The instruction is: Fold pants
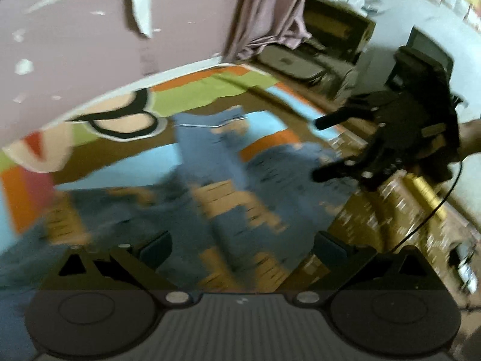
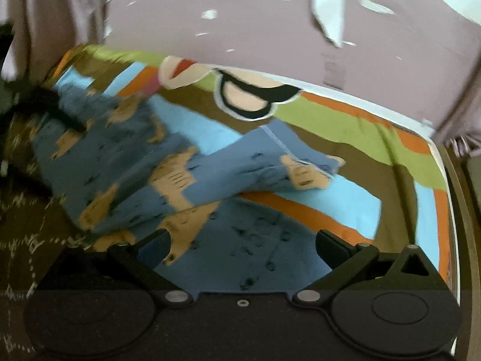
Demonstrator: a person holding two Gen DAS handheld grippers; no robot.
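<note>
Blue pants with tan patches (image 1: 210, 186) lie spread on a colourful bedsheet (image 1: 192, 96); both views are motion-blurred. In the right wrist view the pants (image 2: 210, 180) have one leg folded over toward the right. My left gripper (image 1: 242, 249) is open, hovering just above the pants, holding nothing. My right gripper (image 2: 242, 248) is open above the blue fabric, empty. It also shows in the left wrist view (image 1: 315, 150) at the right, jaws apart, near the pants' edge.
The bedsheet (image 2: 330, 138) covers a bed against a mauve wall with peeling paint (image 2: 270, 30). A curtain (image 1: 270, 12) and dark shelving (image 1: 330, 42) stand beyond the bed. A brown patterned blanket (image 1: 390, 216) lies at the bed's side.
</note>
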